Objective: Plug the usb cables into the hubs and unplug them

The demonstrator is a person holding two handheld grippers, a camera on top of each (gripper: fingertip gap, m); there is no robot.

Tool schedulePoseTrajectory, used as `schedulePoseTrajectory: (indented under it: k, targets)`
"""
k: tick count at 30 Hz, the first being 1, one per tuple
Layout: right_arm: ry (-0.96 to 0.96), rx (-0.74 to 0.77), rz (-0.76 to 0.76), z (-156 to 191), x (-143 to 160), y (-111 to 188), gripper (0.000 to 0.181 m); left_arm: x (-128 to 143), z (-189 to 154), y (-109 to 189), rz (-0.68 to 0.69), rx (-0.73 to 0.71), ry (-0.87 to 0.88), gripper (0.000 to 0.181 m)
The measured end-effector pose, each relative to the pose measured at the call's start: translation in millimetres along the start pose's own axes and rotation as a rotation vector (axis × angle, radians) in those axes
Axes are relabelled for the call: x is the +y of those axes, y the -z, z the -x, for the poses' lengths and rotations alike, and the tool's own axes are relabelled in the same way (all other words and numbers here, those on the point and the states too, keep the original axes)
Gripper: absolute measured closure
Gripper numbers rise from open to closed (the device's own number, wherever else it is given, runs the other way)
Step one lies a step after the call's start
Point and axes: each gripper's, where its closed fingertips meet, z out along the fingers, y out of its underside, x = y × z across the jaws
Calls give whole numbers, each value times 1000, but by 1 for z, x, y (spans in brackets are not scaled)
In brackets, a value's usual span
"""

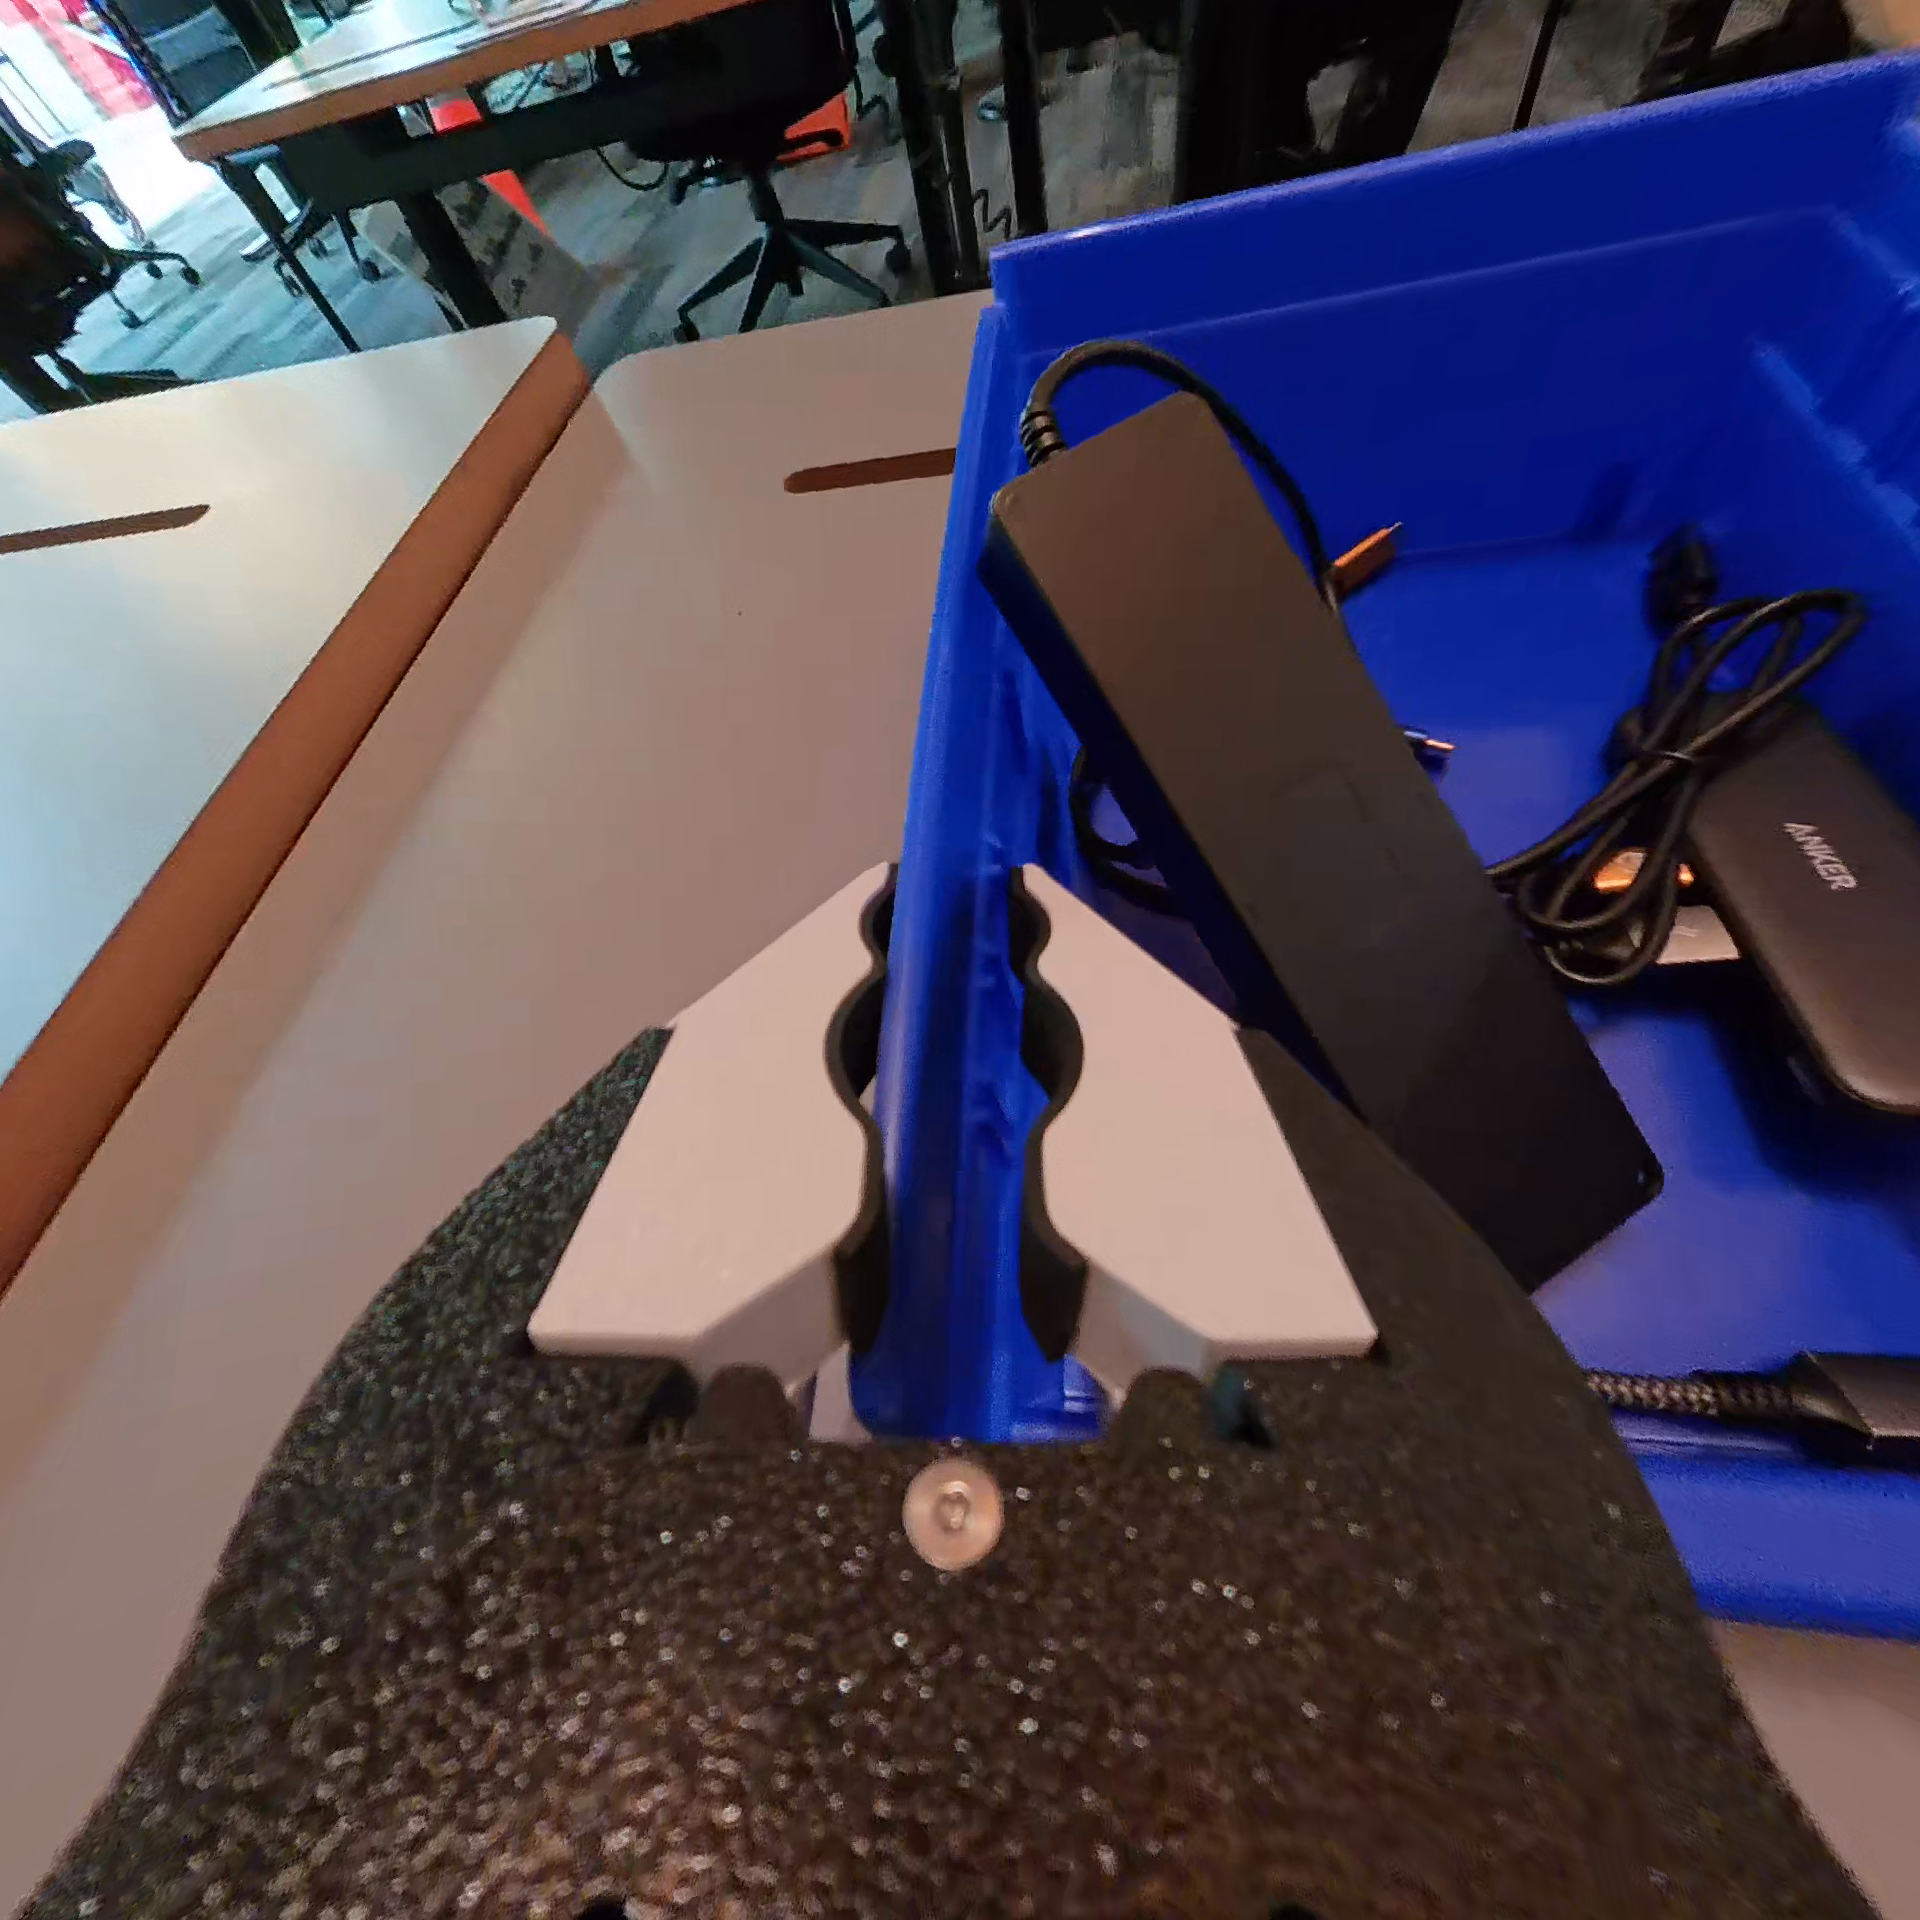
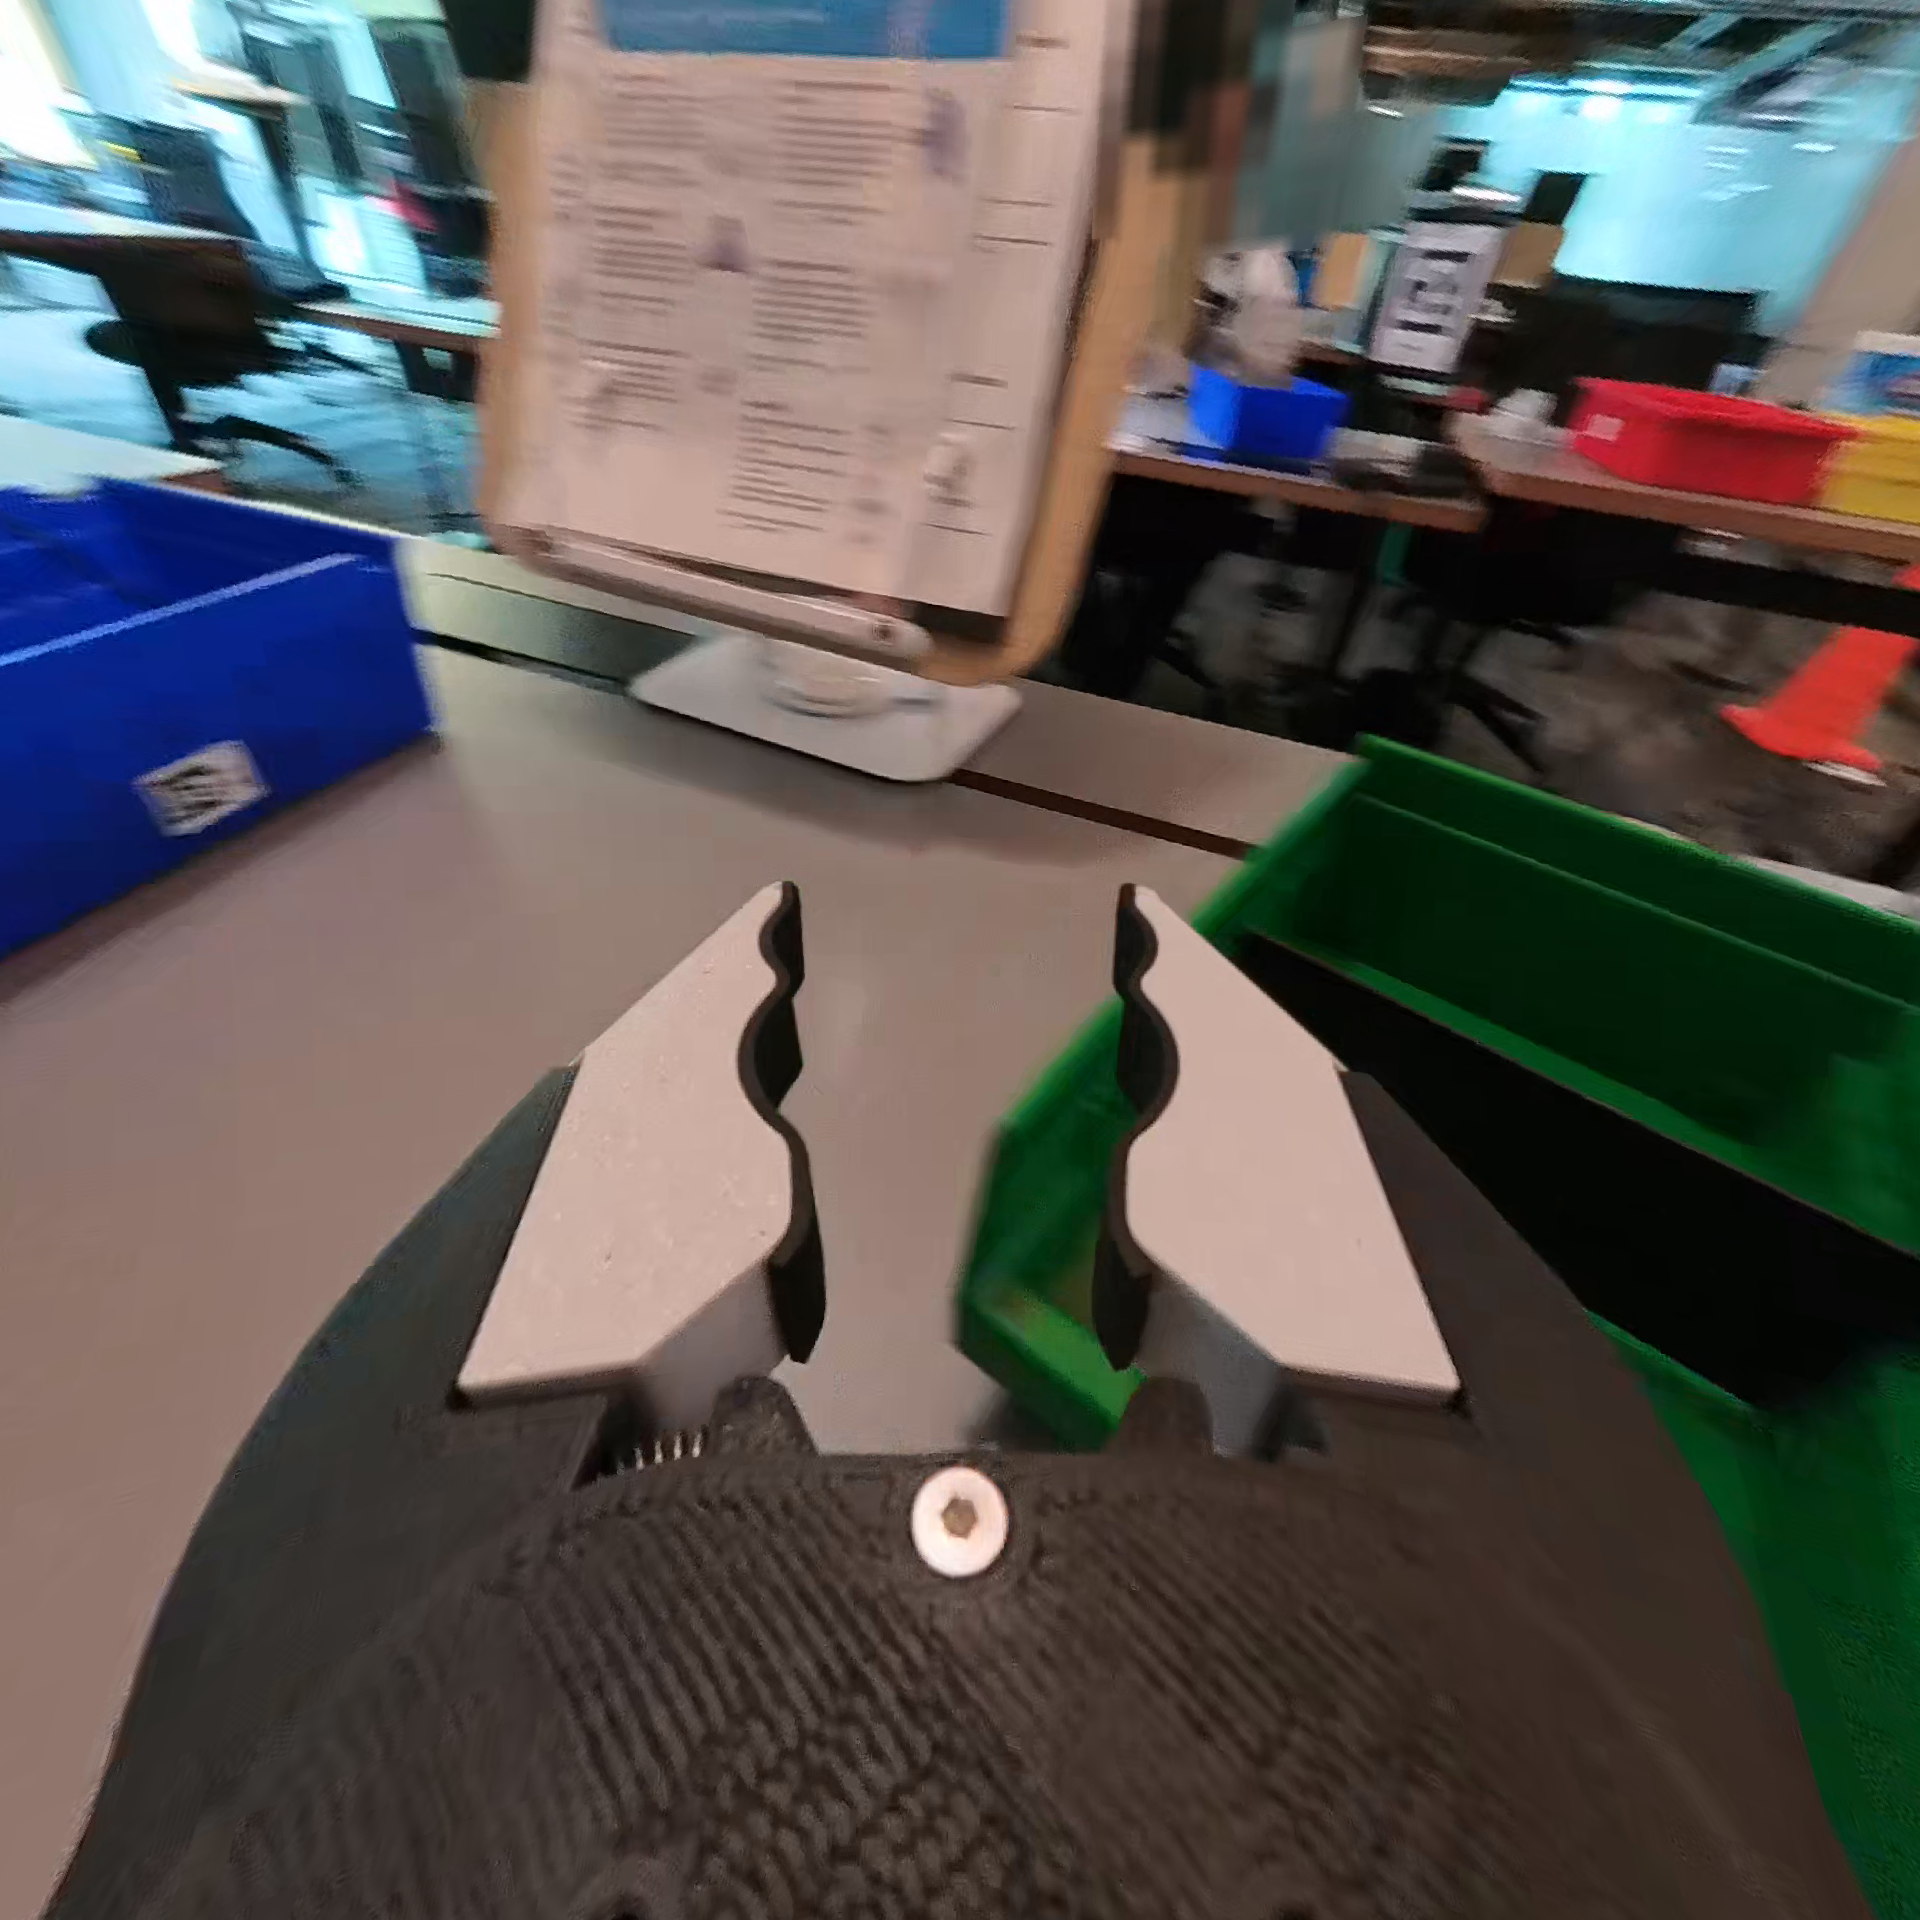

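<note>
A blue bin (image 1: 1455,312) stands on the grey table (image 1: 623,831). A long black hub (image 1: 1278,810) leans against the bin's left wall, its cable at the top end. A second, smaller black hub (image 1: 1808,935) lies beside a coiled black cable (image 1: 1662,790). A braided cable (image 1: 1704,1397) lies at the near right. My left gripper (image 1: 954,883) is shut on the bin's left wall, one finger inside and one outside. My right gripper (image 2: 961,914) is open and empty above the table (image 2: 416,1039), with the blue bin (image 2: 208,727) at its far left.
A green bin (image 2: 1558,935) sits right of my right gripper, its near corner behind the right finger. A board with paper sheets (image 2: 790,312) stands on a white base (image 2: 831,717) at the table's back. A second table (image 1: 156,623) adjoins on the left.
</note>
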Motion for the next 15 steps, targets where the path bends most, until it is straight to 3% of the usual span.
schedulePoseTrajectory:
  k: [2,4,7,9,11,15]
  targets:
    - [9,-108,-17,38,1,-18,125,-4,10,-5,58,-21,-21,156]
    - [32,-163,-37,65,5,-31,128,-25,21,6,34,-86,-64,141]
    - [108,-187,-100,91,3,-49,135,-57,-14,31,-38,58,-109,146]
    - [157,-196,-107,103,5,-58,135,-48,-47,34,80,210,-136,146]
    - [140,-214,-117,113,10,-66,135,-31,-68,27,213,308,-101,122]
    - [135,-264,-113,128,23,-68,135,-13,-61,-5,341,209,34,93]
